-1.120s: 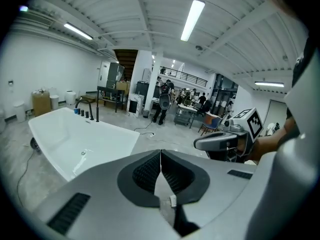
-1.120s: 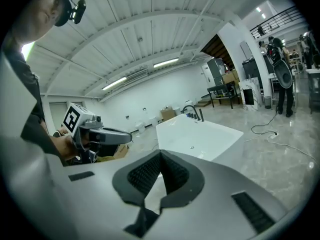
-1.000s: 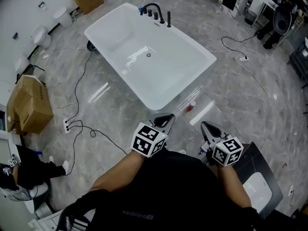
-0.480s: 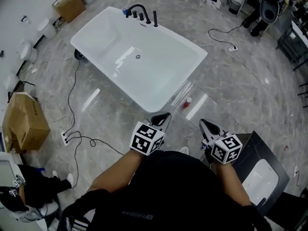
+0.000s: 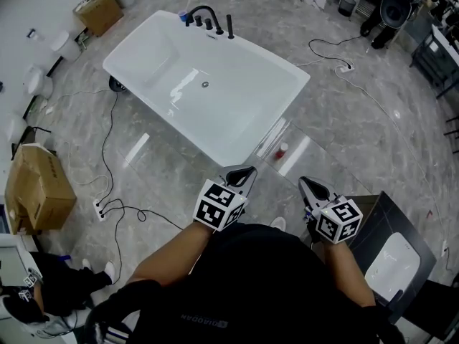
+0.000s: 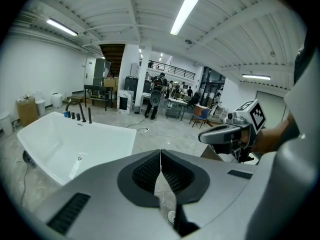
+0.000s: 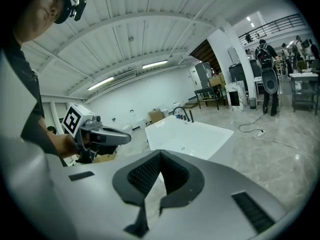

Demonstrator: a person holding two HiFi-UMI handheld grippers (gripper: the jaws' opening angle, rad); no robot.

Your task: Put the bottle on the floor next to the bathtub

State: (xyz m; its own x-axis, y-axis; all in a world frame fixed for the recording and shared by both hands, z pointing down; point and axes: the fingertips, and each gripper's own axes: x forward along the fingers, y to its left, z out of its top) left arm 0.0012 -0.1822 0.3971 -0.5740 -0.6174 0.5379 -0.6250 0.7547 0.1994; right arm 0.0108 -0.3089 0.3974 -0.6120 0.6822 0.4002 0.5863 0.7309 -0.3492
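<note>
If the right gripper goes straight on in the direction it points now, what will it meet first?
The right gripper, shut, probably meets the bathtub, which lies just beyond its tips in its own view. In the head view the line passes near the bottle on the floor; depth is unclear.

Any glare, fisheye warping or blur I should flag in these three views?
Head view: sharp; bright glare streaks on the polished floor and inside the bathtub. Left gripper view: heavy fisheye bending, black corners, ceiling lamp blown out. Right gripper view: same bending and black corners, no motion blur.
</note>
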